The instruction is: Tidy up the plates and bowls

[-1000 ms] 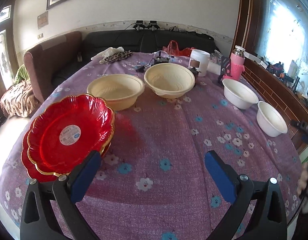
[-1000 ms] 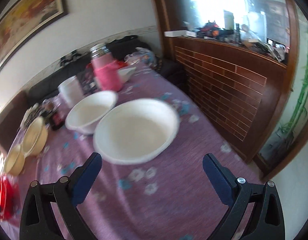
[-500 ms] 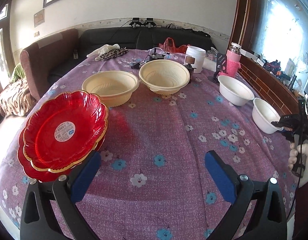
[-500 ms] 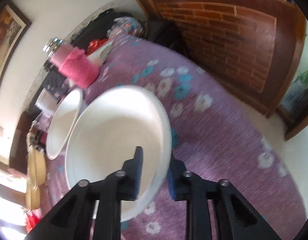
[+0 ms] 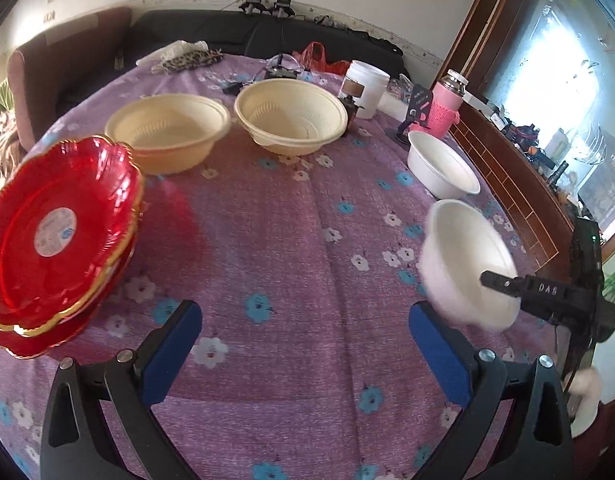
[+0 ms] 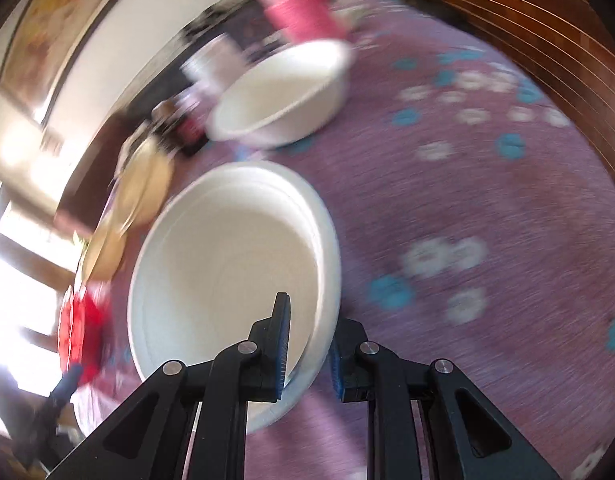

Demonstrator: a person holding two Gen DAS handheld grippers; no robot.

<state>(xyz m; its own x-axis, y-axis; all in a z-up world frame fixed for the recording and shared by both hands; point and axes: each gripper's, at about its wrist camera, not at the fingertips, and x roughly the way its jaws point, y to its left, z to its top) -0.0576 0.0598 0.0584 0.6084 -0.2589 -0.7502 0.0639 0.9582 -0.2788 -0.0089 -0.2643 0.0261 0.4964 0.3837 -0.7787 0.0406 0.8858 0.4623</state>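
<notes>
Right wrist view showed the right gripper (image 6: 307, 344) clamped on the near rim of a white bowl (image 6: 227, 264), just before the second white bowl (image 6: 283, 92); the left gripper (image 5: 303, 344) gaped empty, well apart from it.

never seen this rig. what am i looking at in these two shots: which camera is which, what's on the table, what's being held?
No robot arm here: a person holds a two-finger gripper in each hand, each carrying a fisheye camera that looks along its fingers.

Left wrist view: the left gripper hangs open over the purple flowered tablecloth. On the cloth are stacked red plates, two cream bowls, and a white bowl further back. At the right edge, the right gripper reaches in.

Right wrist view, blurred: the right gripper is shut on the rim of the near white bowl, one finger inside, one outside. The other white bowl sits beyond it.
</notes>
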